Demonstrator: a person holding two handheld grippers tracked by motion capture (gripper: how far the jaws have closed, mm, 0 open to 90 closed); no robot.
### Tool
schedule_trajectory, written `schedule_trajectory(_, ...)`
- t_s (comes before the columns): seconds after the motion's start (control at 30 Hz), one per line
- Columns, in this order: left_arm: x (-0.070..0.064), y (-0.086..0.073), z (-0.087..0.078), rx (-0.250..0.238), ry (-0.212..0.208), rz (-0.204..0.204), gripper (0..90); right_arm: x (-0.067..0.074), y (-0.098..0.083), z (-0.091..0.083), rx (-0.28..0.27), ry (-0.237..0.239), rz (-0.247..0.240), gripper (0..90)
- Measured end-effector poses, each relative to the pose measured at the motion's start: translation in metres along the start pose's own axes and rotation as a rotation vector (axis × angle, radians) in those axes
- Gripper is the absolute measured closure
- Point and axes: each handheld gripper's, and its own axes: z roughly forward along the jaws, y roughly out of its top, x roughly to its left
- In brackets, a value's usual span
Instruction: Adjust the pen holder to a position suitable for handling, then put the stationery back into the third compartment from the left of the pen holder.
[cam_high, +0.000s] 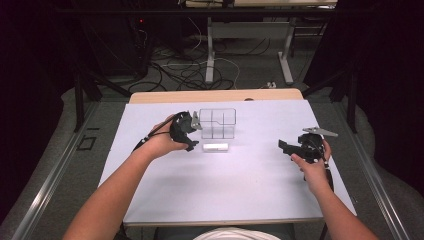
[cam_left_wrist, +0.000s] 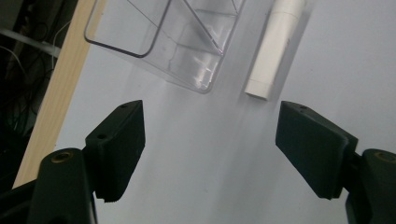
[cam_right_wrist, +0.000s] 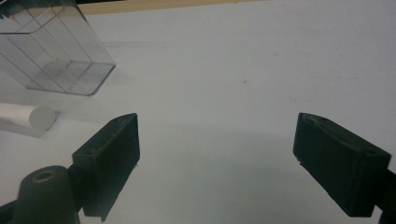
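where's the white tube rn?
High view: the white tube lies flat on the mat, left of centre, just in front of the clear bin and right of the left gripper, apart from both.

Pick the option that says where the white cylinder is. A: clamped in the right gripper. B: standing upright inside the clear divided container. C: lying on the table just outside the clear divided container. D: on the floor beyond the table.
C: the white cylinder lies flat on the table just in front of the clear divided container, with no gripper on it.
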Motion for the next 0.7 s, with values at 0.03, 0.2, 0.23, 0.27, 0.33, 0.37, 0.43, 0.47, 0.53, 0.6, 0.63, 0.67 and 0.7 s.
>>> schedule_trajectory(0.03,0.000,0.000,0.001,0.004,-0.005,0.009,25.6,0.000,0.000,0.000,0.000,0.001,-0.002,14.0)
schedule_trajectory(0.2,-0.002,0.001,0.008,0.034,-0.027,0.026,29.8,0.000,0.000,0.001,0.001,0.004,-0.006,14.0)
schedule_trajectory(0.23,-0.003,0.001,0.009,0.035,-0.032,0.022,31.0,0.000,0.000,0.001,0.003,0.004,-0.005,14.0)
schedule_trajectory(0.27,-0.003,0.001,0.011,0.037,-0.041,0.021,32.8,0.000,0.000,0.001,0.004,0.005,-0.005,14.0)
schedule_trajectory(0.33,-0.003,0.002,0.013,0.055,-0.048,0.035,33.3,0.001,0.000,0.001,0.005,0.003,-0.006,14.0)
schedule_trajectory(0.37,-0.004,0.001,0.015,0.054,-0.046,0.036,33.5,0.002,0.000,0.001,0.005,0.005,-0.008,14.0)
schedule_trajectory(0.43,-0.004,0.002,0.017,0.065,-0.049,0.047,34.0,0.002,0.000,0.002,0.006,0.007,-0.008,14.0)
schedule_trajectory(0.47,-0.004,0.002,0.019,0.068,-0.047,0.053,34.0,0.002,-0.001,0.002,0.007,0.007,-0.008,14.0)
schedule_trajectory(0.53,-0.005,0.002,0.022,0.075,-0.051,0.065,34.6,0.001,-0.001,0.003,0.007,0.007,-0.015,14.0)
schedule_trajectory(0.6,-0.007,0.002,0.026,0.077,-0.064,0.073,34.9,0.002,0.000,0.003,0.005,0.008,-0.015,14.0)
schedule_trajectory(0.63,-0.007,0.003,0.028,0.082,-0.066,0.085,35.0,0.002,0.000,0.003,0.003,0.011,-0.017,14.0)
schedule_trajectory(0.67,-0.008,0.003,0.030,0.079,-0.069,0.089,35.3,0.002,0.000,0.003,0.003,0.010,-0.017,14.0)
schedule_trajectory(0.7,-0.009,0.003,0.033,0.080,-0.072,0.086,35.4,0.002,0.000,0.003,0.005,0.009,-0.018,14.0)
